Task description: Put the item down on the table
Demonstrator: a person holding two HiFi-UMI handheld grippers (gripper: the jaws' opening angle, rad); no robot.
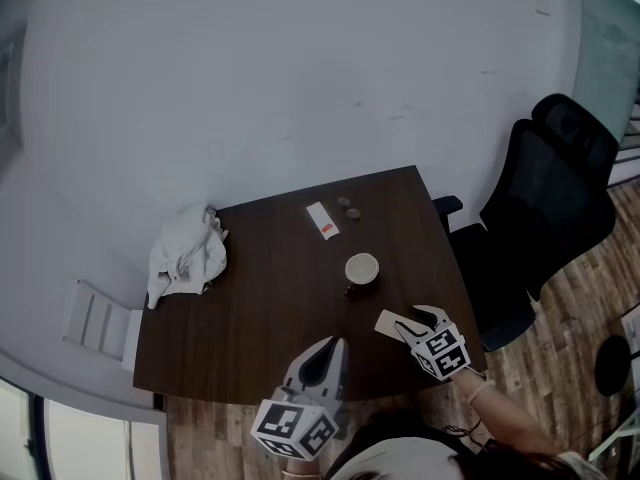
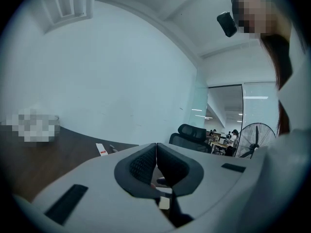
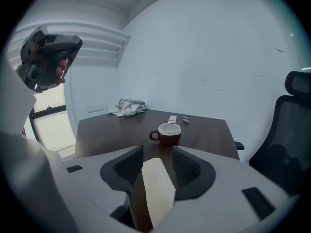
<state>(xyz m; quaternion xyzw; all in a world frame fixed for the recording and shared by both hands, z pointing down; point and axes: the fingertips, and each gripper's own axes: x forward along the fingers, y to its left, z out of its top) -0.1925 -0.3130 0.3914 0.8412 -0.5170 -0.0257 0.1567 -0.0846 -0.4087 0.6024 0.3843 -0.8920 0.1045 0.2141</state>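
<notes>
Flat cream card lies on the table at its right front edge, between the right gripper's jaws.
Dark, smooth wood table. Crumpled white cloth at its left edge. Left gripper is held over the front edge, pointing inward, jaws pressed together, empty. Right gripper angles in from the front right corner, jaws partly open astride the card, a gap at one pad. Round brown cup, white inside, sits mid-right.
</notes>
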